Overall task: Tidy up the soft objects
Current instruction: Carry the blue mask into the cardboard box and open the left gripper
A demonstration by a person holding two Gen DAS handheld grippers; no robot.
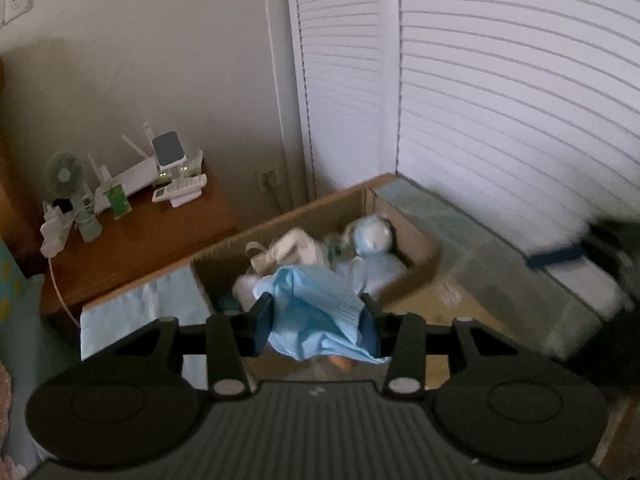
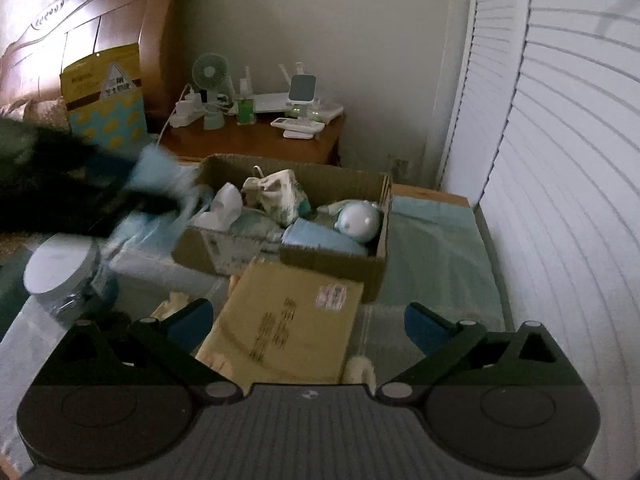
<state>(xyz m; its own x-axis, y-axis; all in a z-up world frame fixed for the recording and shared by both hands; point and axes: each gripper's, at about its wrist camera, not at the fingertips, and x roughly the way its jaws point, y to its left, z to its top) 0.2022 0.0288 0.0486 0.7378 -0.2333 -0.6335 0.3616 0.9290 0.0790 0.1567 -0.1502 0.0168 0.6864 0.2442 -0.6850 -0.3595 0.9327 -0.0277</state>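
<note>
My left gripper (image 1: 316,308) is shut on a light blue cloth (image 1: 316,312) and holds it over the near edge of an open cardboard box (image 1: 280,220). The box holds a cream drawstring bag (image 1: 288,252), a round blue and white plush (image 1: 372,234) and other soft items. In the right wrist view the same box (image 2: 336,264) stands ahead, with the bag (image 2: 272,192) and plush (image 2: 358,220) inside. The left gripper shows there as a dark blur with the cloth (image 2: 160,176) at the box's left. My right gripper (image 2: 308,324) is open and empty above a tan flat carton (image 2: 288,324).
A wooden nightstand (image 2: 256,140) behind the box carries a small fan (image 2: 210,72), a router and a phone. A round lidded jar (image 2: 60,268) stands at the left. White louvered doors (image 2: 560,160) line the right. A wooden headboard (image 2: 80,32) is far left.
</note>
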